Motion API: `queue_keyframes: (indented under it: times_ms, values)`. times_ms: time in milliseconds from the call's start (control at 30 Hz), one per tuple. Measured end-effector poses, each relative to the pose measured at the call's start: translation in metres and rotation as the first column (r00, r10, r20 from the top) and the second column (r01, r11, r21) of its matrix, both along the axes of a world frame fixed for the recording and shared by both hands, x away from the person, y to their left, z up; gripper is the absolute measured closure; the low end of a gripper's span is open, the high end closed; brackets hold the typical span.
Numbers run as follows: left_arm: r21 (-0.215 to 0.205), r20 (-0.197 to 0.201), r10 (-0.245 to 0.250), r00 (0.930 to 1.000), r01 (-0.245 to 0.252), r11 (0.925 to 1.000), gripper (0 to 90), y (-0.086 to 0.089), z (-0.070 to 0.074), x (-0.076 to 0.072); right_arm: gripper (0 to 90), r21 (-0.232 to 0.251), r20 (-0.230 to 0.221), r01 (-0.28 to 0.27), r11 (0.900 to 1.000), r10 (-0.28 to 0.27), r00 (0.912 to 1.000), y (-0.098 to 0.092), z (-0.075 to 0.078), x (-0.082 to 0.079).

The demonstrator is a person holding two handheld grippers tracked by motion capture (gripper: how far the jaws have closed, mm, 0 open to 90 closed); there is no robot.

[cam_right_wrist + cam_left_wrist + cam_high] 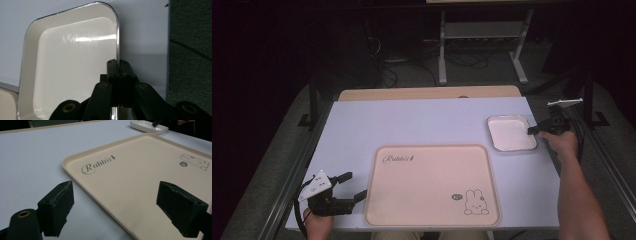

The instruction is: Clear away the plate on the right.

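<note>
A small white square dish (511, 133) with a thin metal-edged rim lies on the table at the right; the right gripper view shows it close up (75, 62). My right gripper (532, 130) has its jaws pressed together on the dish's right rim (117, 62). A large beige tray (432, 185) printed with "Rabbit" and a bunny lies at the front middle, also close in the left gripper view (140, 182). My left gripper (354, 187) hovers open at the tray's left edge, its jaws (115, 205) wide apart with nothing between them.
The pale table top (412, 125) ends in a wooden strip at the back. Grey carpet (190, 50) lies past the right edge. A metal desk frame (482, 45) stands behind in the dark, with cables on the floor.
</note>
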State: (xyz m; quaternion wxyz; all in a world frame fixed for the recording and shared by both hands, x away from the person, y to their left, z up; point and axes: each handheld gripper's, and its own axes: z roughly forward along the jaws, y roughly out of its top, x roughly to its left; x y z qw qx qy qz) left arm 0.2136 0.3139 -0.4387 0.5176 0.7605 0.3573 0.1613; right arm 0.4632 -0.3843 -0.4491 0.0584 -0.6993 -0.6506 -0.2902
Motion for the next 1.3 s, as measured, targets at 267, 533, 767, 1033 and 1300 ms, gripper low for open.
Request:
queue_keyframes:
  times_ms: [267, 533, 767, 1033, 1300]
  values:
    - [0.000, -0.003, -0.012, 0.9999, 0.012, 0.9999, 14.0, -0.001, -0.001, 0.002, 88.1, 0.079, 0.032, 0.065, 0.995, -0.068, 0.9972, -0.008, 0.005, -0.012]
    - [-0.010, -0.002, -0.017, 0.9998, 0.017, 0.9998, 14.0, -0.001, 0.000, 0.001, 88.1, 0.109, 0.051, 0.095, 0.989, -0.101, 0.9935, -0.016, 0.014, -0.034]
    - [-0.020, 0.009, -0.016, 0.9998, 0.016, 0.9997, 14.0, 0.002, 0.002, -0.001, 88.1, 0.136, 0.087, 0.088, 0.987, -0.100, 0.9911, -0.018, 0.022, -0.053]
    - [-0.030, 0.008, -0.022, 0.9997, 0.022, 0.9993, 14.0, 0.001, 0.002, -0.002, 88.0, 0.150, 0.105, 0.114, 0.982, -0.130, 0.9860, -0.025, 0.028, -0.075]
    - [-0.042, 0.009, -0.024, 0.9997, 0.024, 0.9988, 14.0, 0.001, 0.003, -0.003, 88.1, 0.166, 0.100, 0.139, 0.976, -0.157, 0.9824, -0.032, 0.028, -0.092]
